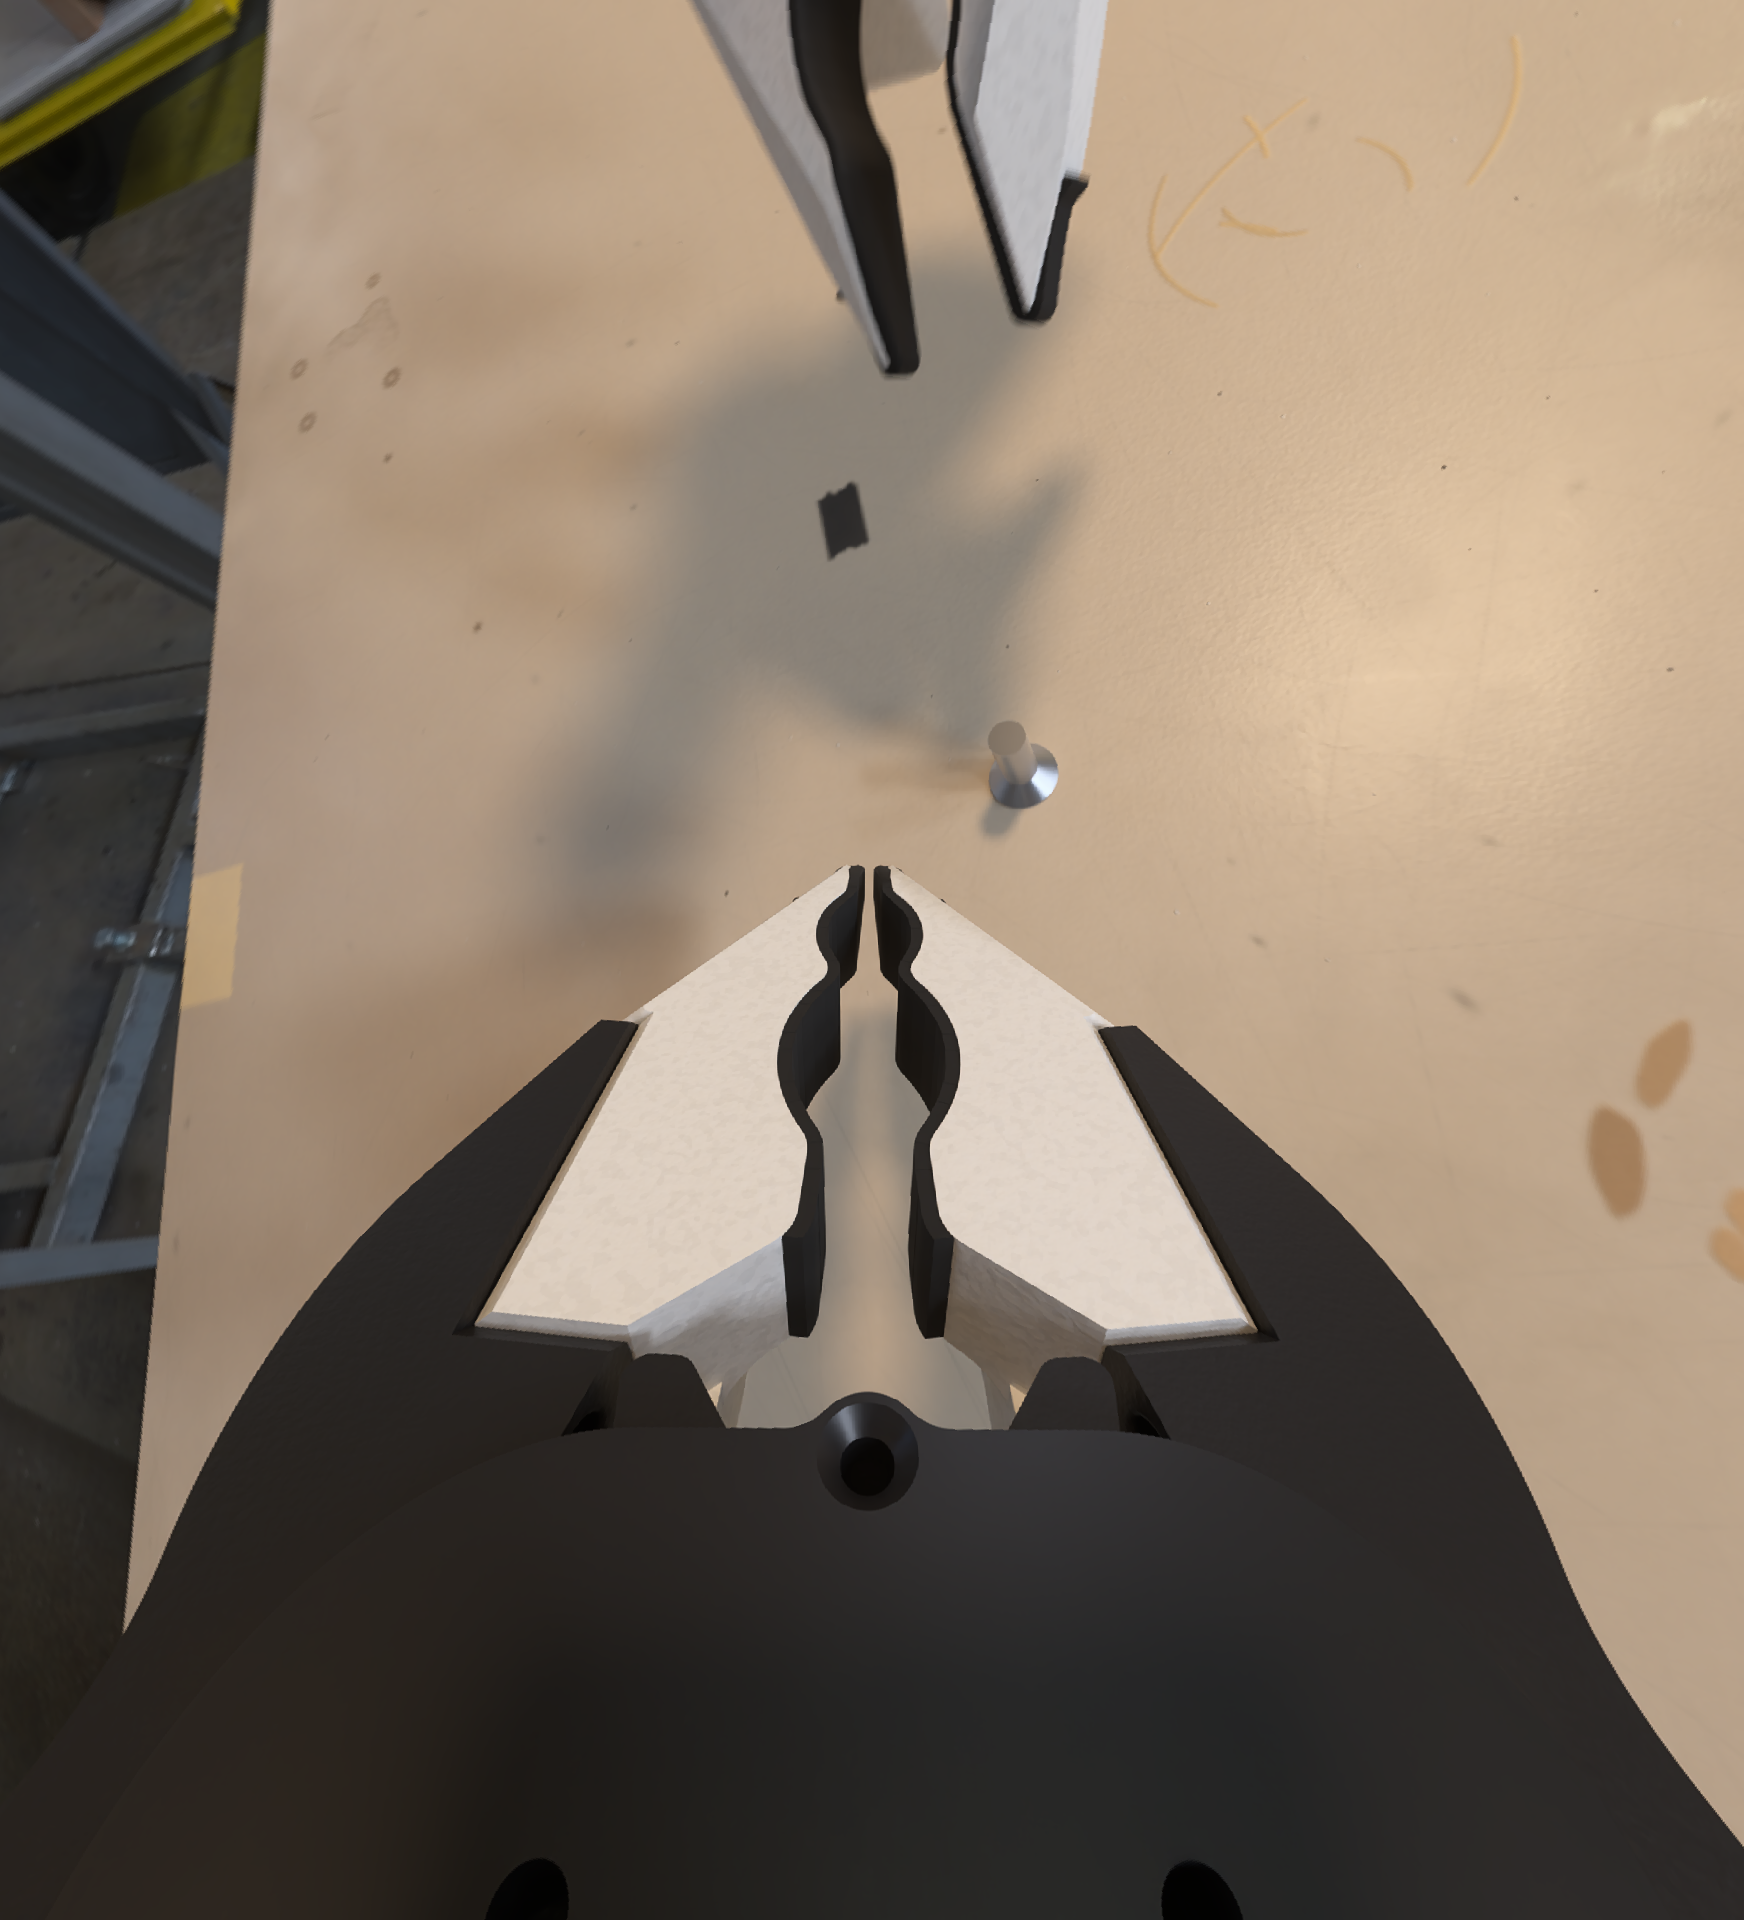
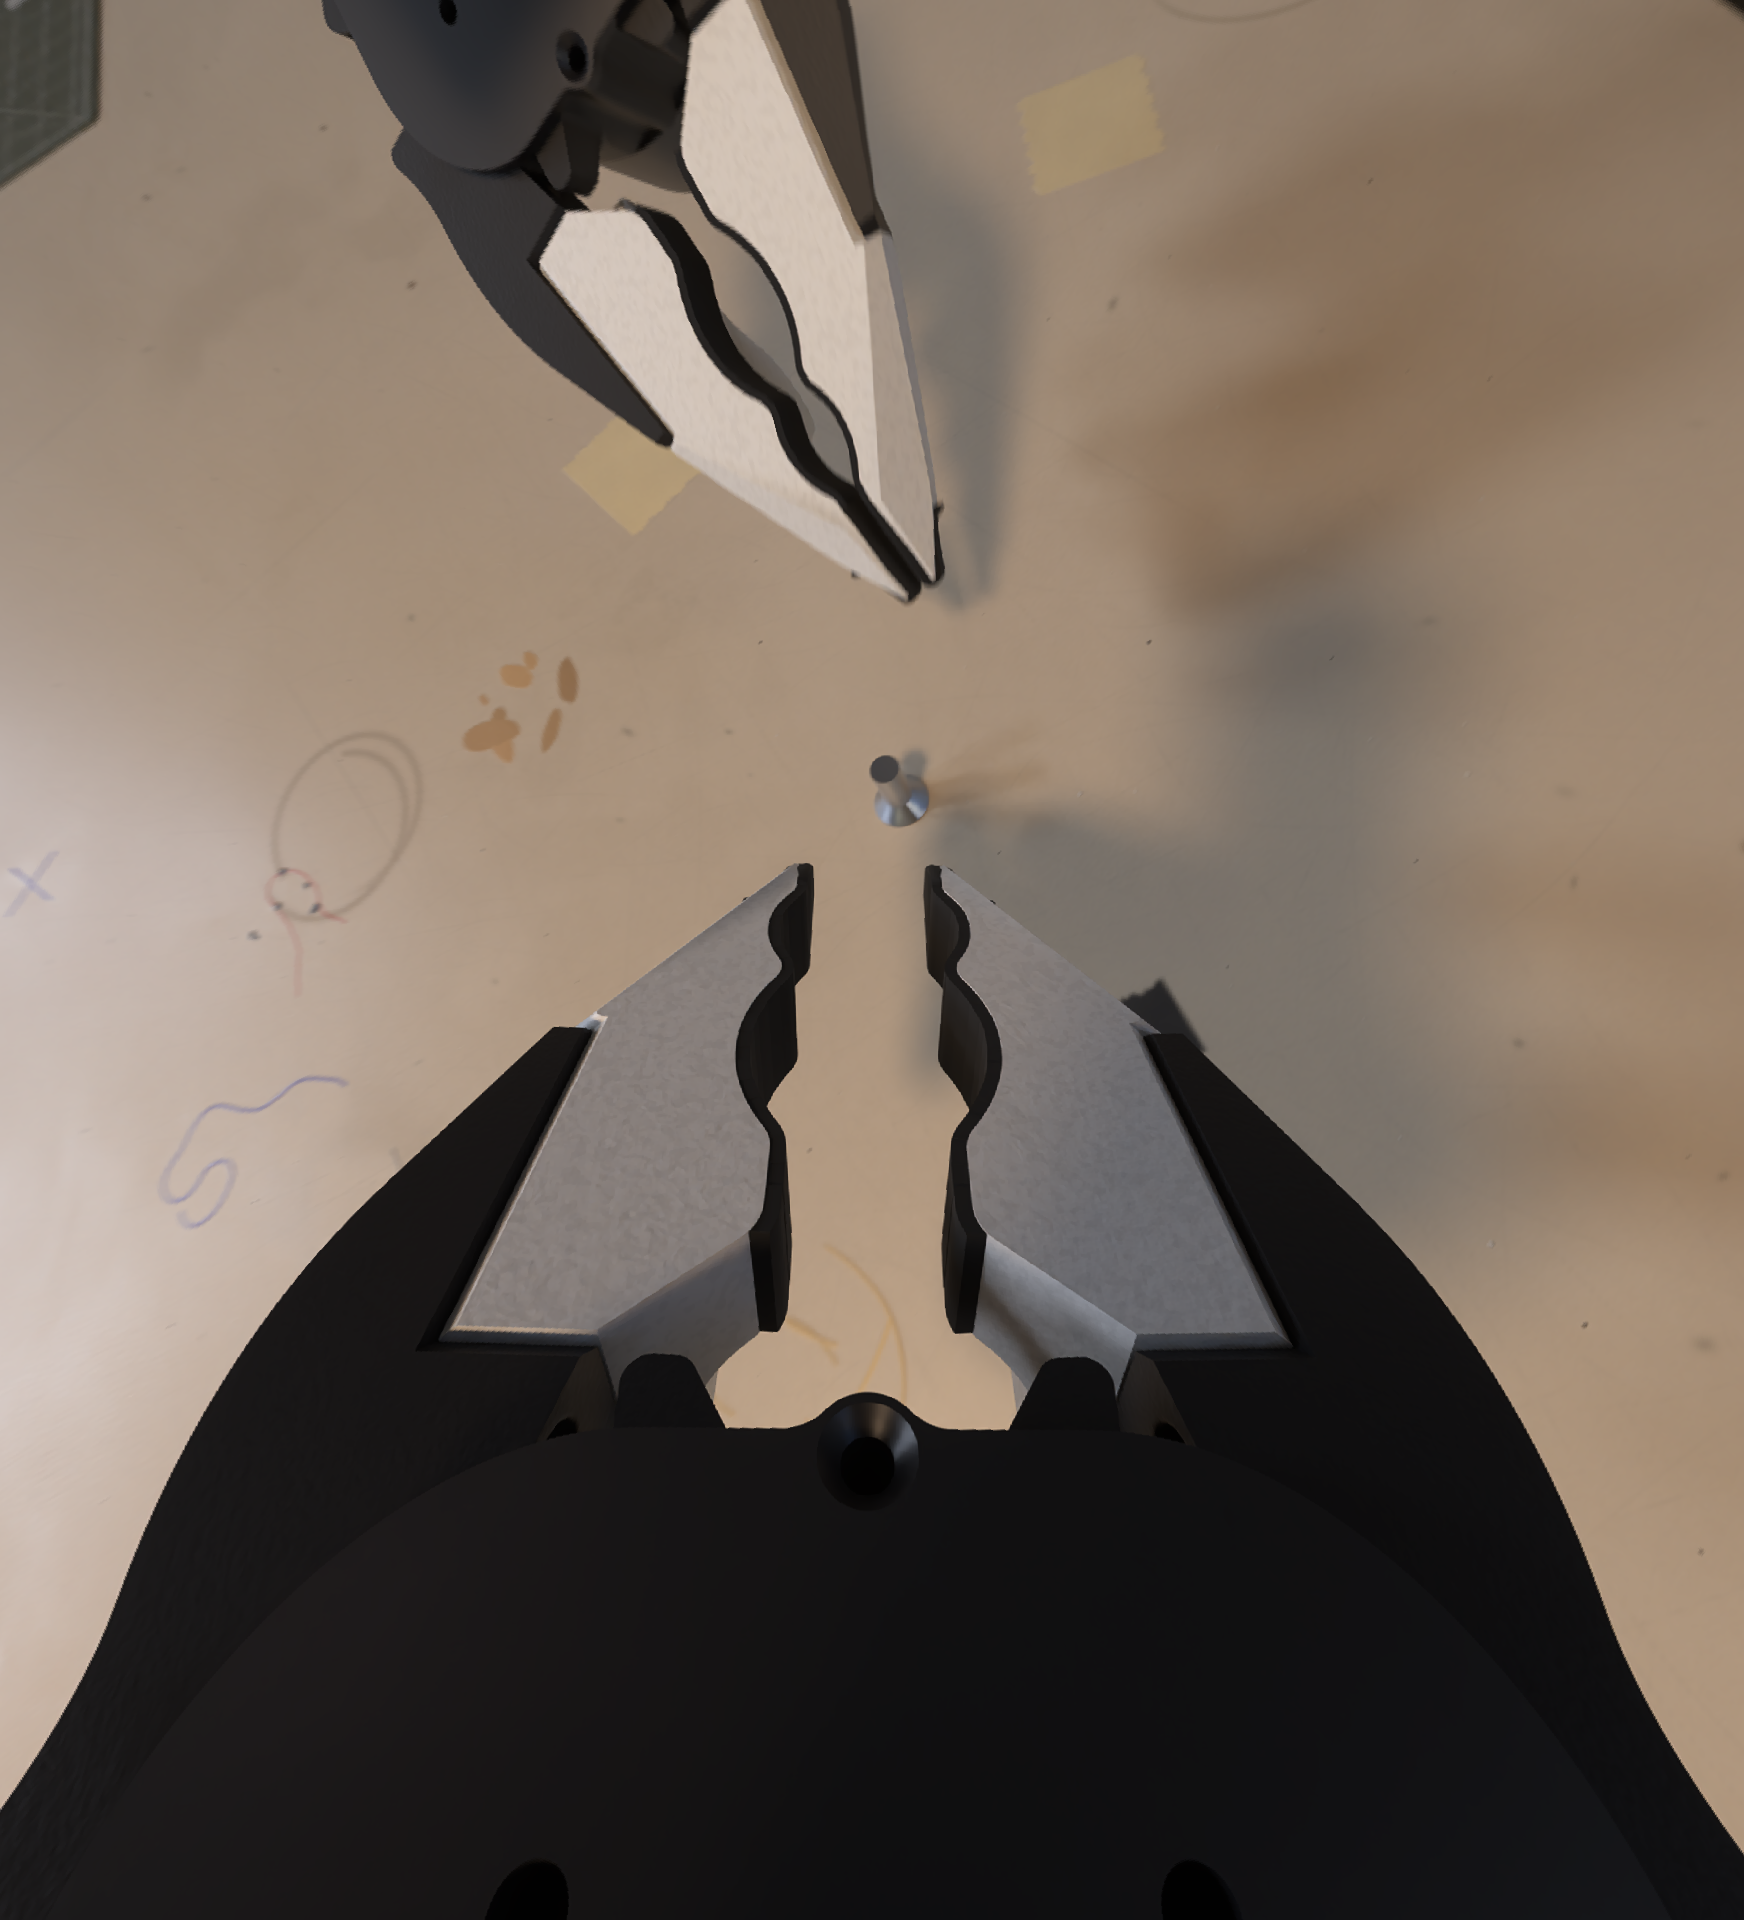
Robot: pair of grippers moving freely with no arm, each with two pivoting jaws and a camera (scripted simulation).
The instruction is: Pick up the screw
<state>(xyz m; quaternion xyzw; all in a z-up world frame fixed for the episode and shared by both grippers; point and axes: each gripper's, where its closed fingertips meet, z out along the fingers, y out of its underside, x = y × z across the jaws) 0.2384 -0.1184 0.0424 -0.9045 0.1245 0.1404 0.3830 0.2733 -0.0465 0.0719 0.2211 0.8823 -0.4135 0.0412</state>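
Observation:
A small silver screw (image 1: pixel 1020 769) stands on its flat head on the beige table, shank up. In the left wrist view it lies just ahead and to the right of my left gripper (image 1: pixel 869 873), which is shut and empty. My right gripper (image 1: pixel 967 338) comes in from the far side with its jaws apart. In the right wrist view the screw (image 2: pixel 897 798) stands just ahead of my open right gripper (image 2: pixel 869 875), close to the line of its gap. The shut left gripper (image 2: pixel 918 590) points down at the table beyond the screw.
A small black piece (image 1: pixel 844 523) lies on the table (image 1: pixel 1367 623) beyond the screw. The table's left edge drops to grey metal framing (image 1: pixel 57 436). Tape patches (image 2: pixel 1086 123), stains (image 2: pixel 520 712) and pen marks (image 2: pixel 348 821) mark the tabletop. A dark green mat (image 2: pixel 0 114) lies at the far left.

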